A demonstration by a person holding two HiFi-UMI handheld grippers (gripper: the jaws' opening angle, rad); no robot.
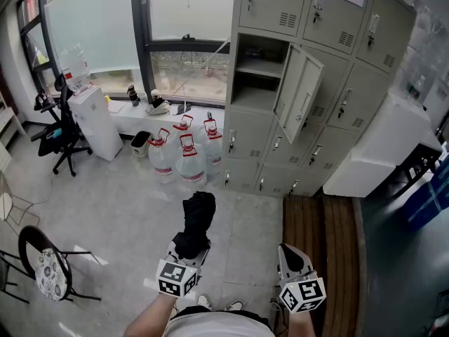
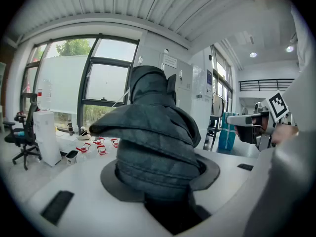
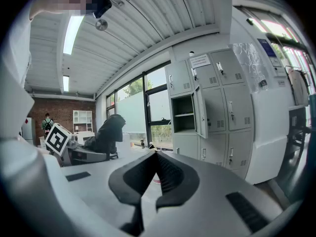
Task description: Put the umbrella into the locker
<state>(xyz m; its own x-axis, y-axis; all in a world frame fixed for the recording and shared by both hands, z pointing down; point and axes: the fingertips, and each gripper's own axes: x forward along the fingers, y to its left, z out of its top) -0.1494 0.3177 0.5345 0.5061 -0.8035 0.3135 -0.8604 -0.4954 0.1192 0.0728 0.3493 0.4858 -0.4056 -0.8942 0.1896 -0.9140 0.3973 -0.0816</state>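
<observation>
The black folded umbrella [image 1: 197, 222] stands up out of my left gripper [image 1: 189, 250], whose jaws are shut on its lower end. In the left gripper view the umbrella [image 2: 155, 132] fills the middle and hides the left gripper's [image 2: 159, 184] pads. My right gripper [image 1: 294, 258] is held low at the right with nothing in it. The right gripper's [image 3: 155, 154] tips meet in its own view. The grey locker bank has one compartment open [image 1: 258, 72], its door [image 1: 299, 91] swung out to the right. That compartment [image 3: 184, 113] lies ahead, beyond both grippers.
Several large water bottles with red caps [image 1: 184, 153] stand on the floor before the lockers' left end. A white cabinet [image 1: 95, 121] and an office chair [image 1: 59, 128] are at the left. A chair with a patterned cushion [image 1: 45, 269] is near left. A white unit [image 1: 379, 149] stands right of the lockers.
</observation>
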